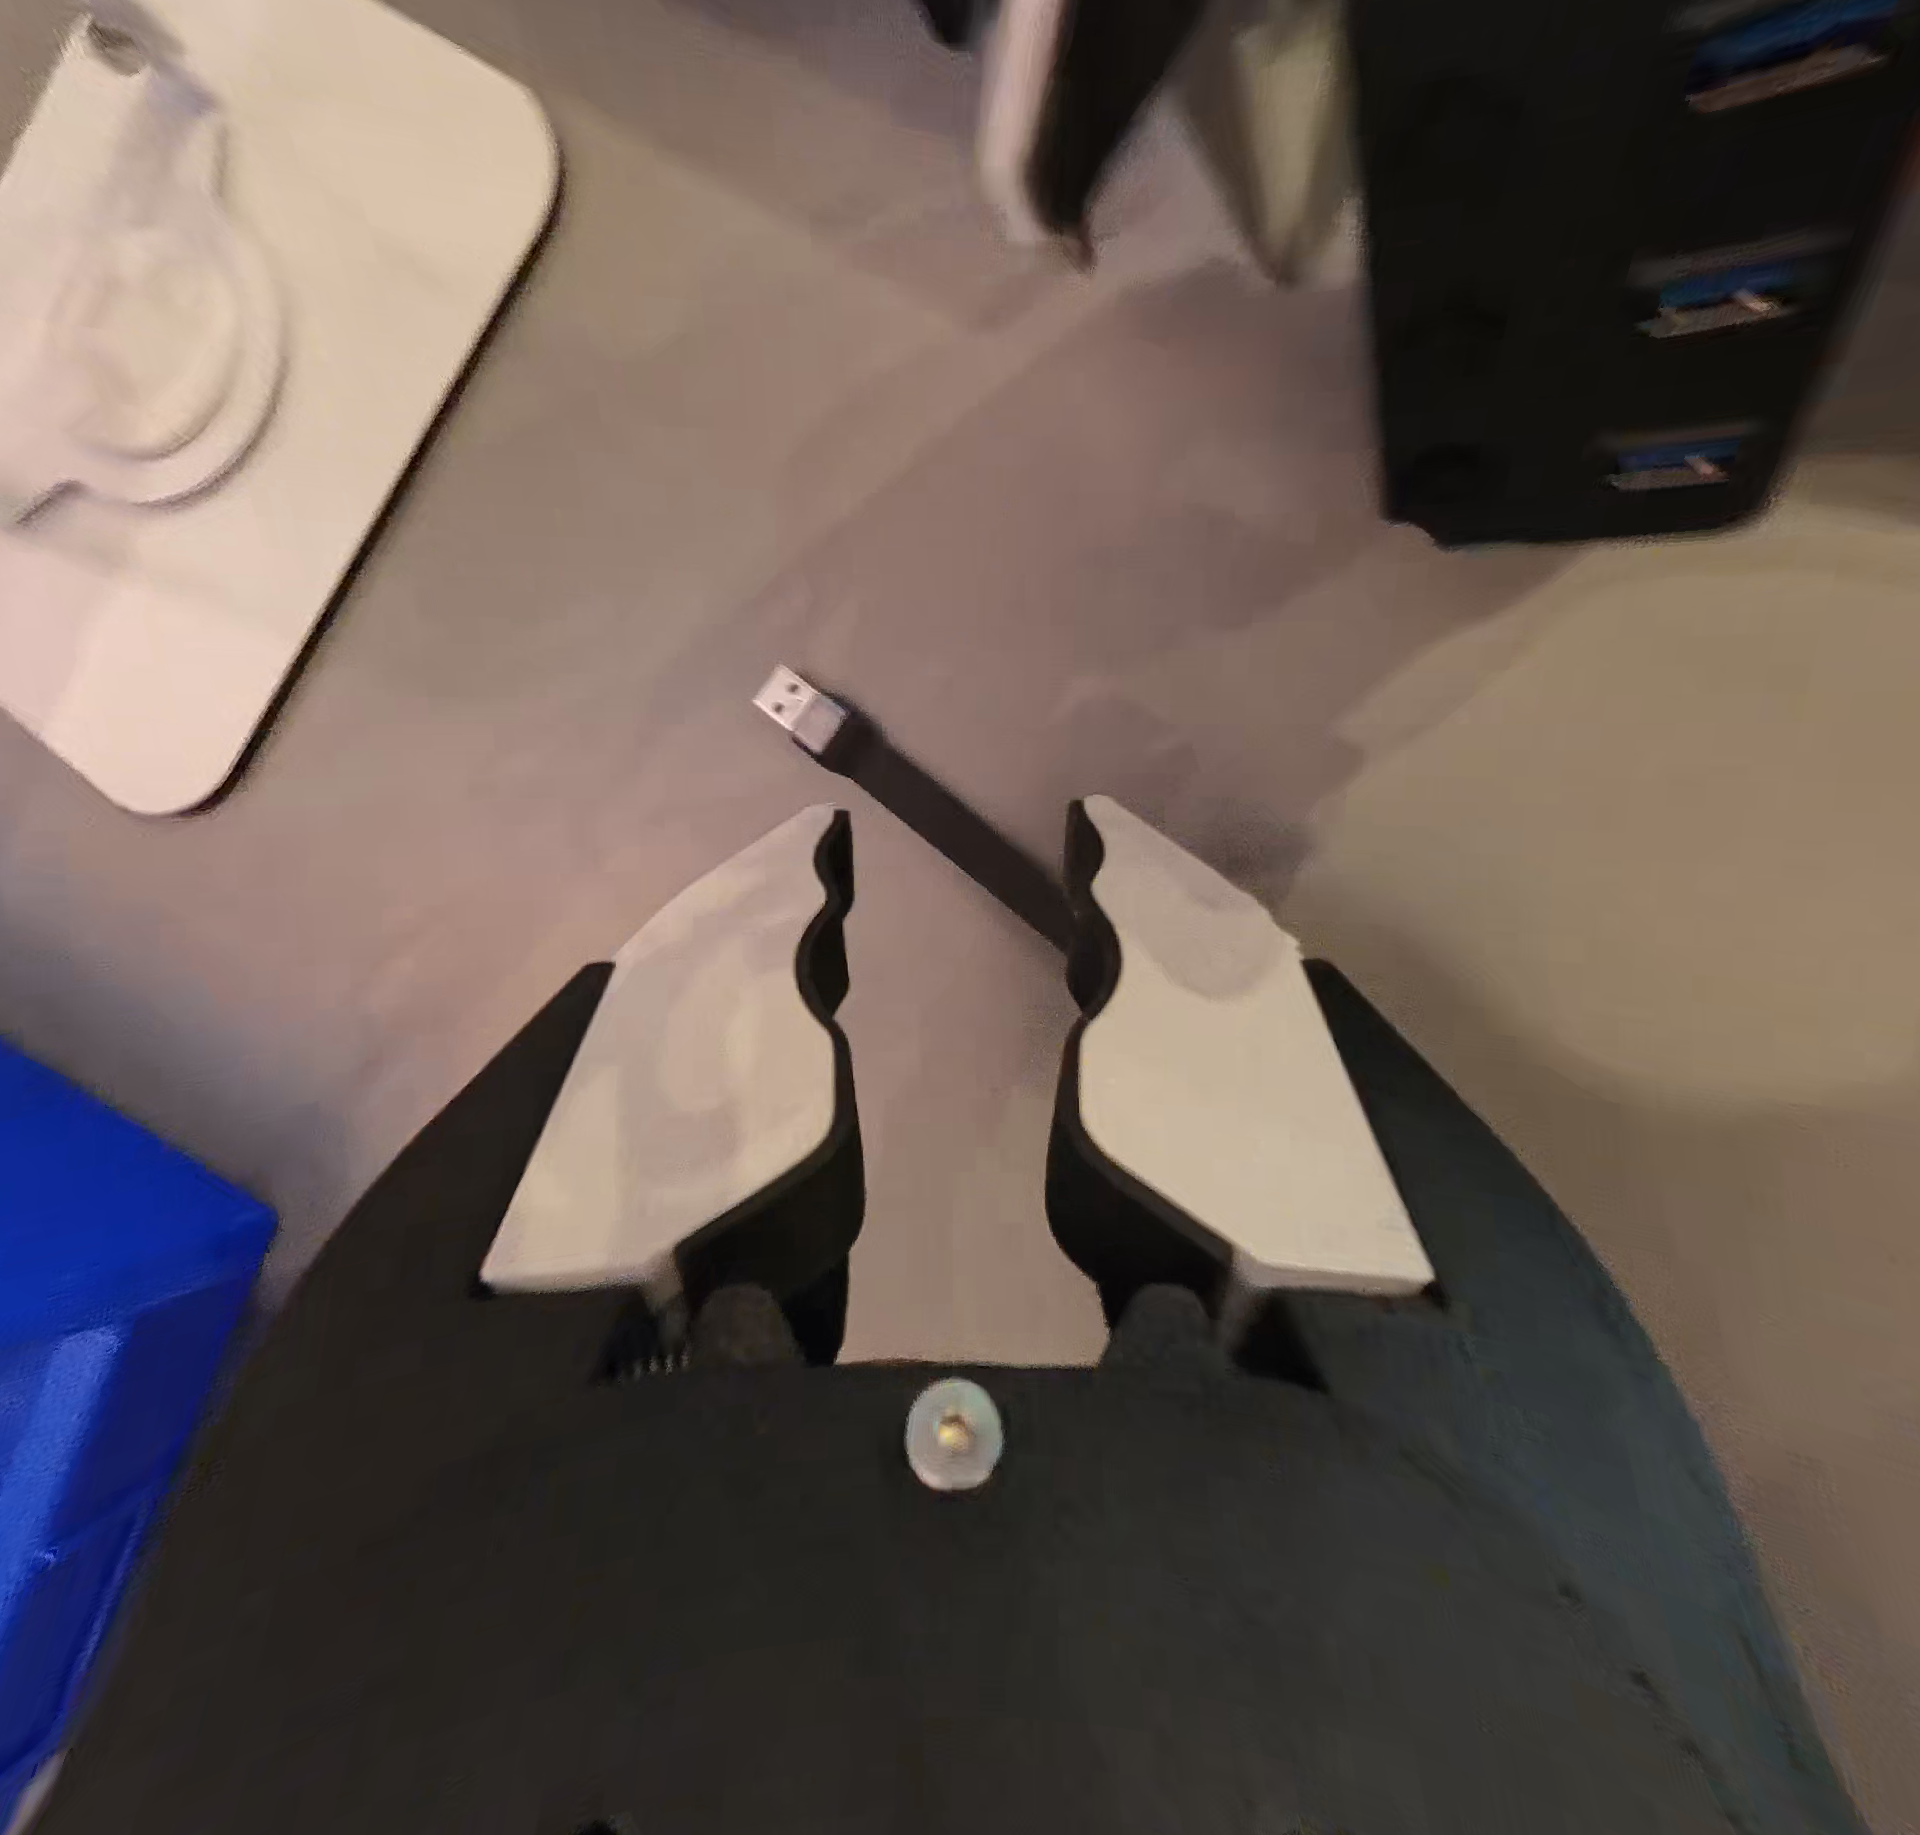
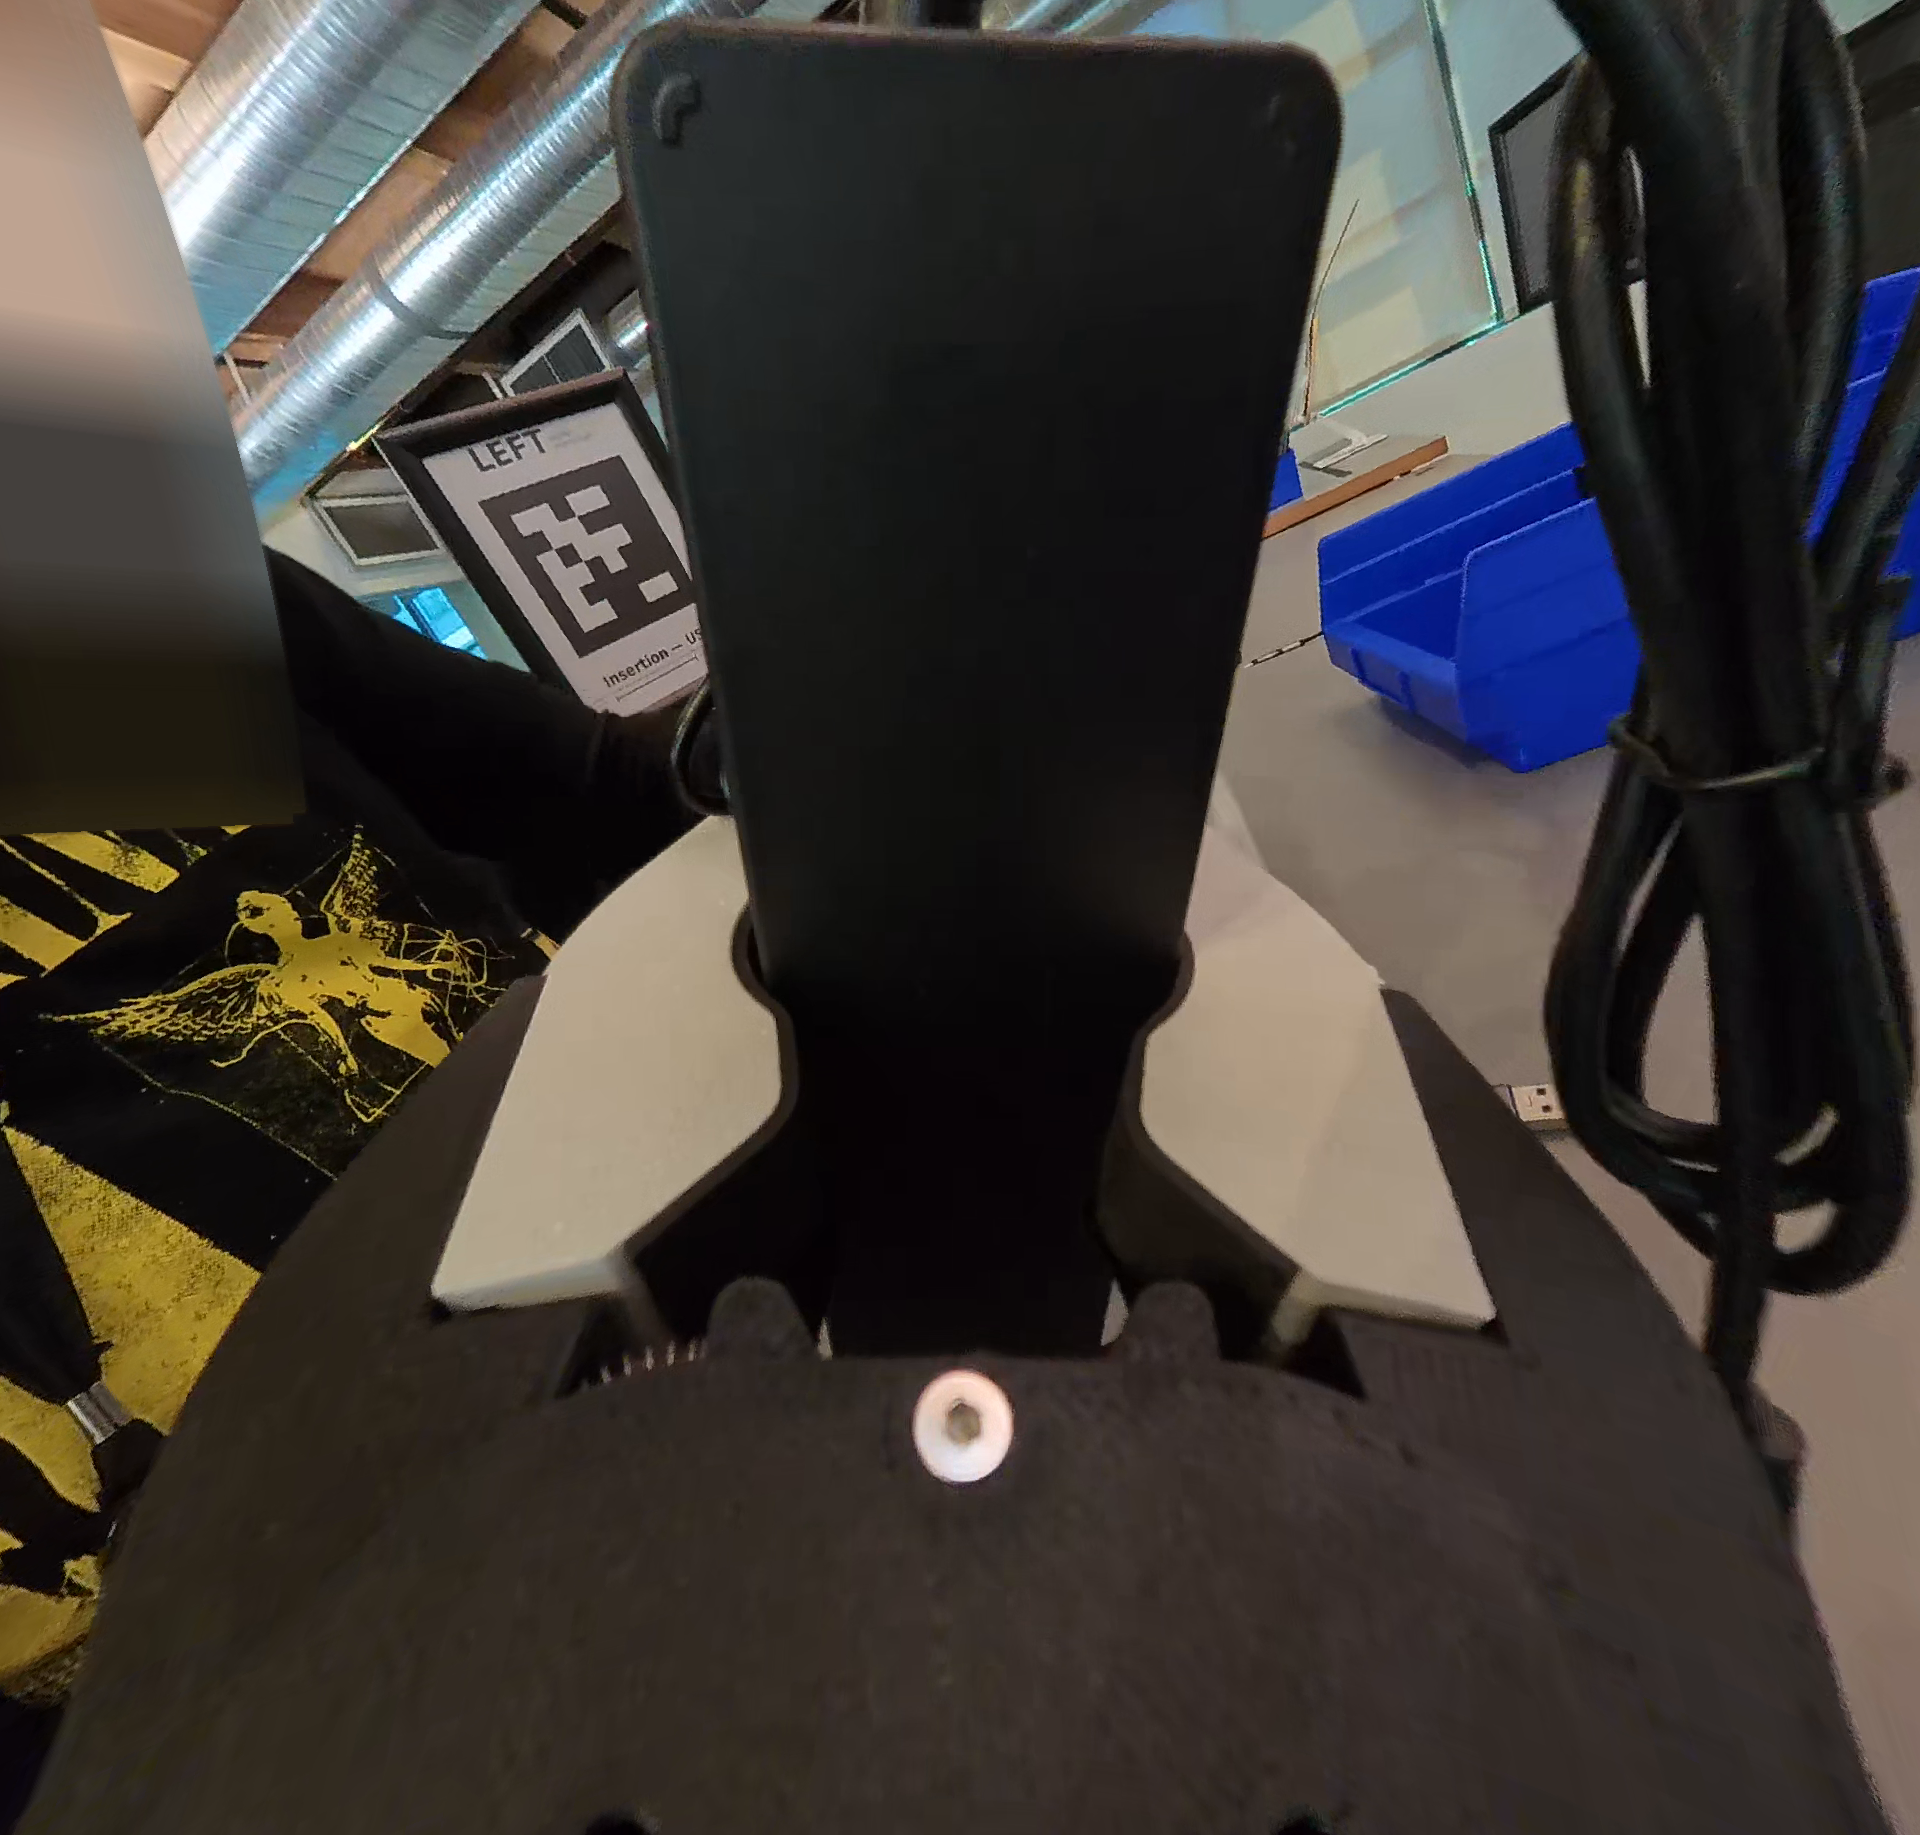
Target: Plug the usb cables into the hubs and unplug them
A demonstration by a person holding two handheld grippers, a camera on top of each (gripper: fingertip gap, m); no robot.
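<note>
Nearby, a white stand (image 1: 260, 362) and blue bin (image 1: 94, 1318) flank the USB cable (image 1: 914, 798).

A grey table (image 1: 623, 538) carries a USB cable (image 1: 935, 819), white base (image 1: 312, 331) and blue bins (image 2: 1475, 622)

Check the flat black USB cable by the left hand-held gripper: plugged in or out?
Out. Its silver plug lies bare on the grey table, away from the black hub.

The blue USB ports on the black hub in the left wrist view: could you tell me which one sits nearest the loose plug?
The lowest port on the hub, nearest the plug on the table; the other two sit higher.
</note>
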